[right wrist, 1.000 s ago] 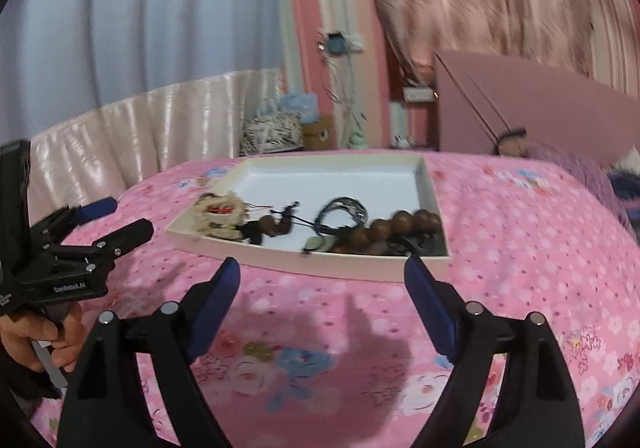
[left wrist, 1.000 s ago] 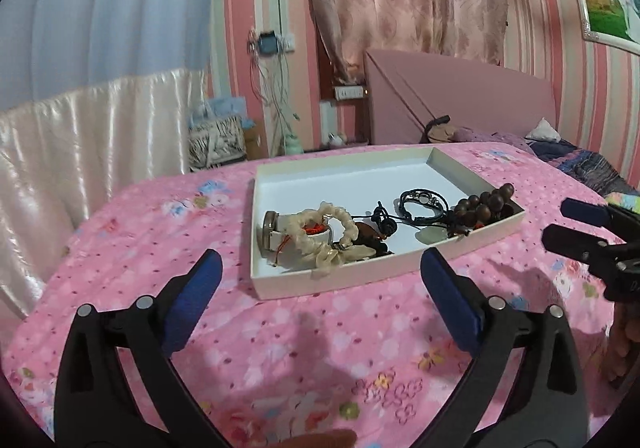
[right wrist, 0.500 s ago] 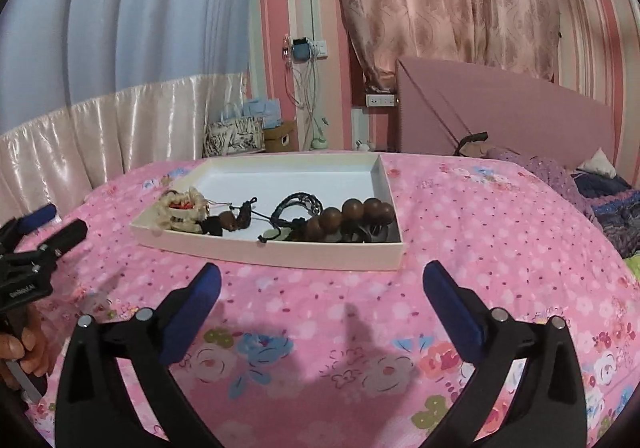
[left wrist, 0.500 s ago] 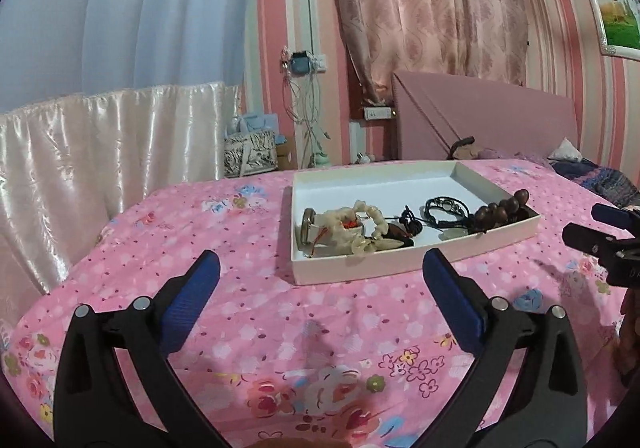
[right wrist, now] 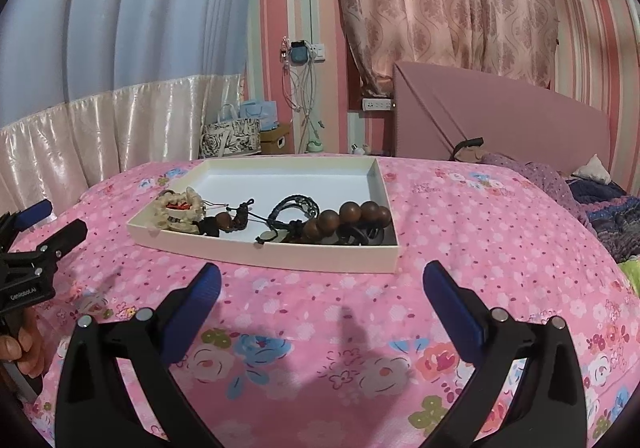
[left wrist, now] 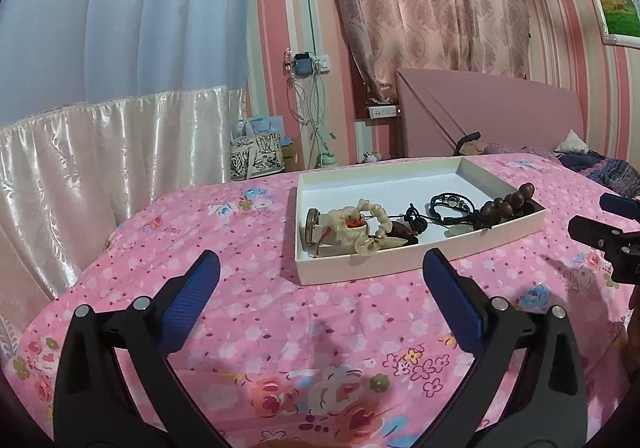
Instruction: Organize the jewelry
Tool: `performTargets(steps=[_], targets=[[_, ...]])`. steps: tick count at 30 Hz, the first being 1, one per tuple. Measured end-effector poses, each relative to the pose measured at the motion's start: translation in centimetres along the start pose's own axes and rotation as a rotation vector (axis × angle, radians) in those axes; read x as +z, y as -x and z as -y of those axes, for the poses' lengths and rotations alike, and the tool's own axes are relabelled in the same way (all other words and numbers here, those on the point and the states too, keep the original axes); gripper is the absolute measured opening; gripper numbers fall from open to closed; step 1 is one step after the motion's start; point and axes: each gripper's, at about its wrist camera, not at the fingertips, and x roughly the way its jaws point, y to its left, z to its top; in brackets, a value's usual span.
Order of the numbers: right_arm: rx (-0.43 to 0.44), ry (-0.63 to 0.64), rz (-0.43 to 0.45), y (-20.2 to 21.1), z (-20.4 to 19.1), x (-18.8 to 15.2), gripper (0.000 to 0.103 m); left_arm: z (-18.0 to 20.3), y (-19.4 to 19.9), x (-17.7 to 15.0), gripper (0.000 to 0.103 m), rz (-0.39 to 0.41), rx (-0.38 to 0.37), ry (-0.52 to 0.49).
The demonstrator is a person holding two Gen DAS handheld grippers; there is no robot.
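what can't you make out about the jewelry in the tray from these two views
- Watch: left wrist view shows only its edge; the cream bead bracelet covers the rest, dial unreadable.
- Pale pendant: right wrist view, half behind the tray near wall; shape unclear.
- Brown wooden bead bracelet: its lower loop is hidden behind that wall.
- Black cord bracelet: clasp too small to tell.

Both wrist views low over bed (left wrist: 280, 328), facing tray (left wrist: 420, 268) (right wrist: 260, 252) from near; tray shared.
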Motion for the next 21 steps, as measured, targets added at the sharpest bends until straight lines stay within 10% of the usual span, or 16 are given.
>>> performTargets(steps=[21], targets=[[-0.029, -0.009, -0.006, -0.26, 0.24, -0.01, 0.101, 0.09, -0.25, 0.00, 0.100, -0.002, -0.001, 0.002]])
